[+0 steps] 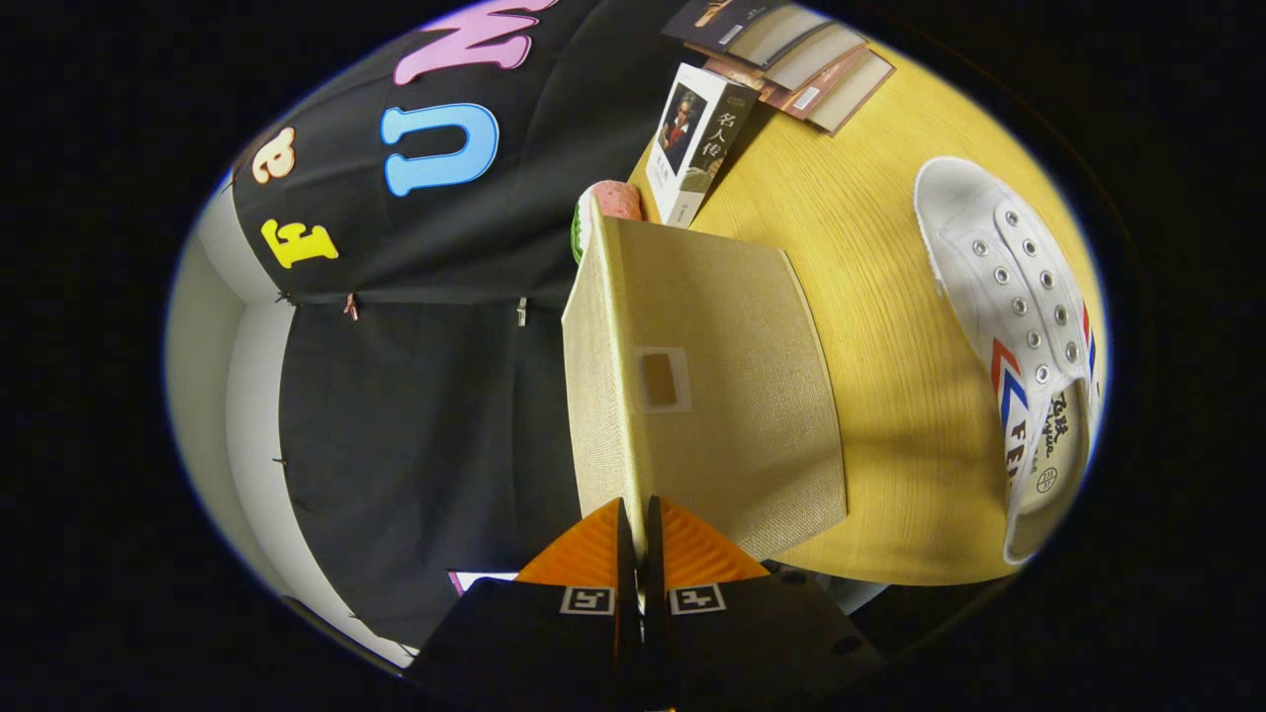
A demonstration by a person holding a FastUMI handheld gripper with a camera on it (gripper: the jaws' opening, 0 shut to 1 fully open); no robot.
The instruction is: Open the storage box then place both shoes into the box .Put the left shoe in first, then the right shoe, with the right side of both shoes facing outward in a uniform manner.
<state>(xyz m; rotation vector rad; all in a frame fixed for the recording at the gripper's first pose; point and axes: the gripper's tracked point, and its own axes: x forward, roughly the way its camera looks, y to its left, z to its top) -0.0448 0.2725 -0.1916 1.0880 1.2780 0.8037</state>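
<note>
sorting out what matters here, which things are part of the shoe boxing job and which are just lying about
Part of the job:
- box lid, a beige panel, its edge pinched between the fingers of the claw
- white shoe lying on the wooden table

Just lying about:
- upright book beyond the lid
- stack of books farther back
- pink and green item behind the lid, mostly hidden

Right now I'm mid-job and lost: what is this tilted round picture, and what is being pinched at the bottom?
The picture comes from a fisheye camera riding on a hand-held gripper, rolled sideways, so the wooden table looks tipped. The two fingers are closed on the thin edge of the beige storage box lid, holding it lifted. Beyond the lid stands a book, with more books lying behind it. One white shoe lies on the table beside the box.
</note>
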